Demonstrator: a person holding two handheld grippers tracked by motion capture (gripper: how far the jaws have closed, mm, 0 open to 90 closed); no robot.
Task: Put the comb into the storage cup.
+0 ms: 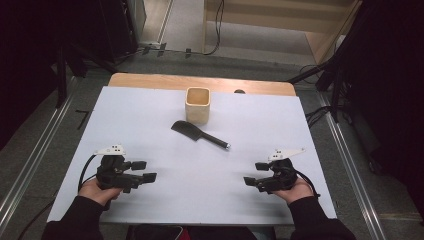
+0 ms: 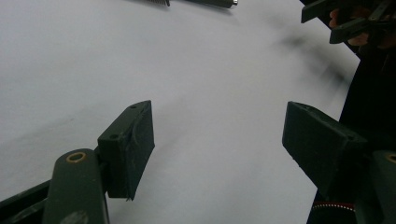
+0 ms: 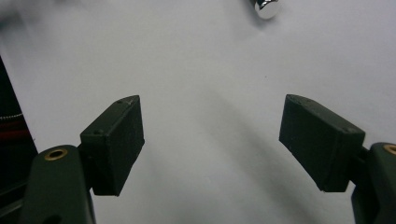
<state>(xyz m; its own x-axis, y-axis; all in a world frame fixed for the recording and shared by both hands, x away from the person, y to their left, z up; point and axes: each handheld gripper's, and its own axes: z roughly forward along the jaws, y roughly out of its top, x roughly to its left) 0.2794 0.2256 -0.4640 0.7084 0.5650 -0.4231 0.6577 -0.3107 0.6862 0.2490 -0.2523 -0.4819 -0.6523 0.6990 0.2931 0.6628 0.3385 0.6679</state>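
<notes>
Overhead, a black plastic comb with a chrome-tipped handle (image 1: 199, 134) lies flat mid-desk on the white sheet-covered desk (image 1: 165, 200), just in front of a square pale wooden cup (image 1: 197, 104). Its long axis runs diagonally, toothed head up-left, handle tip down-right. The left gripper (image 1: 145, 170) and right gripper (image 1: 252, 173) sit low near the front edge w/ fingers spread, both empty. The handle tip points toward the right one, so that hand looks nearer, prob. the easier reach. Left gripper view: fingers (image 2: 128, 149) wide apart over bare sheet, the comb's edge at the top, well apart. Right gripper view: fingers (image 3: 114, 144) also wide apart, w/ the chrome tip ahead and slightly right at the top.
</notes>
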